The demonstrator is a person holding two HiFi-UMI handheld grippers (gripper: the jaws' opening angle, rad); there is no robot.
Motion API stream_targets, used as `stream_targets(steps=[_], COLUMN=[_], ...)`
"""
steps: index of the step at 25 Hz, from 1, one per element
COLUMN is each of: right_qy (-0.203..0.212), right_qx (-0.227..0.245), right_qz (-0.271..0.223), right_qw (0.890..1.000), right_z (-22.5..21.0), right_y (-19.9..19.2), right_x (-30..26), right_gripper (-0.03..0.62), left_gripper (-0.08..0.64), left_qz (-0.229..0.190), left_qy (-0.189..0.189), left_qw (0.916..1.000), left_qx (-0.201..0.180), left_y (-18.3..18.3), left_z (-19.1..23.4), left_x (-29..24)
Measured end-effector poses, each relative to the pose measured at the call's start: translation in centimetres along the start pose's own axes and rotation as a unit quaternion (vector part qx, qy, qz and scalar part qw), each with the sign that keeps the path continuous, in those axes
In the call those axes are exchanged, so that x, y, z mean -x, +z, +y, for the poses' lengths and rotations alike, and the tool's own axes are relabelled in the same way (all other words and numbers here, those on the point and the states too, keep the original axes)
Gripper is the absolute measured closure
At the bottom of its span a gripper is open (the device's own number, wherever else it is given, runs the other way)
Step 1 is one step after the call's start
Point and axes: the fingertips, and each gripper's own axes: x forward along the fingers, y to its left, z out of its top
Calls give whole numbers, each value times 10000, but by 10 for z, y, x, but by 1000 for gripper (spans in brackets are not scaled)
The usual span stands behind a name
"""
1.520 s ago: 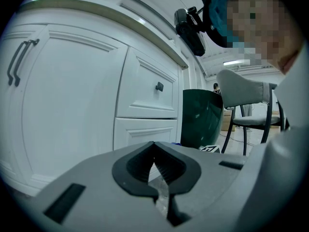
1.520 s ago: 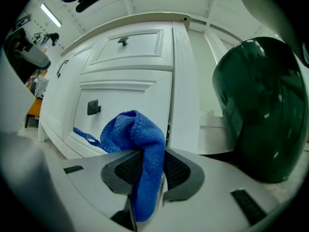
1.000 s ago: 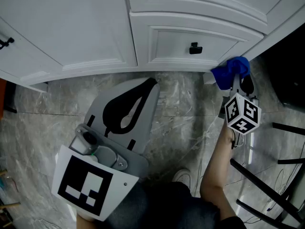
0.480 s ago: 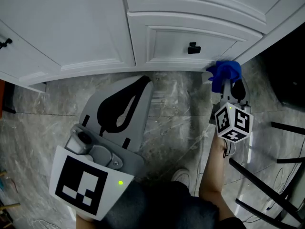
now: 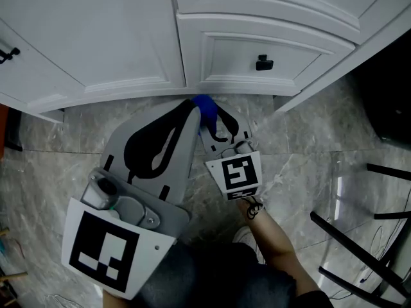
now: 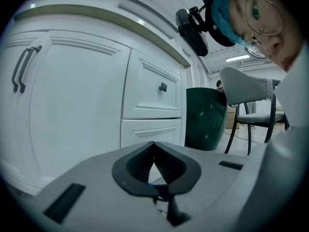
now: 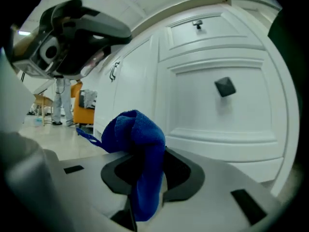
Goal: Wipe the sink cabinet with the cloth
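1. Cloth (image 7: pixel 137 144): a bunched blue one, clamped in the closed jaws of the right gripper (image 5: pixel 214 122). One fold stands up above the jaws and a tail hangs down between them.
2. In the head view it sits low at the foot of the white sink cabinet (image 5: pixel 96 37), just below where the door meets the drawer front (image 5: pixel 257 47). The drawer's black knob (image 5: pixel 262 63) lies toward 2 o'clock from it. Whether the cloth touches the bottom rail cannot be told.
3. The left gripper (image 6: pixel 153 146) has its jaws shut on nothing. It hovers over the marble floor (image 5: pixel 308 140), toward 7 o'clock from the cloth, with its tips close beside the cloth.
4. Step in hand, as I judge it: wiping along the cabinet's lower edge, with the cloth carried at the rail.
5. The next move calls for pressing the fold flat against the painted face and sweeping sideways. The grip must stay firm so the cloth does not drag out, and the path should avoid the left gripper's tips and the knob.
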Motion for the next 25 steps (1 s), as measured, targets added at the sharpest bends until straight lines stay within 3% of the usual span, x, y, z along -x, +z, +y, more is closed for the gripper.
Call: stream_targets(steps=[4,12,25], right_qy=[159,-211,-161], right_qx=[130,673,637], right_qz=[120,393,170], right_qw=[9997,9967,9977], right_z=[21,6,2], right_y=[-8,-24,-21], right_x=[-20,-48,-50], right_gripper=[476,476,476], left_gripper=[557,557,557], left_qz=[-24,-9,48], left_qy=[20,-36,-71], left_qw=[10000,10000,10000], left_qx=[17,3,52], left_y=[1,0,-7], left_z=[3,1,2], left_x=[3,2,-5])
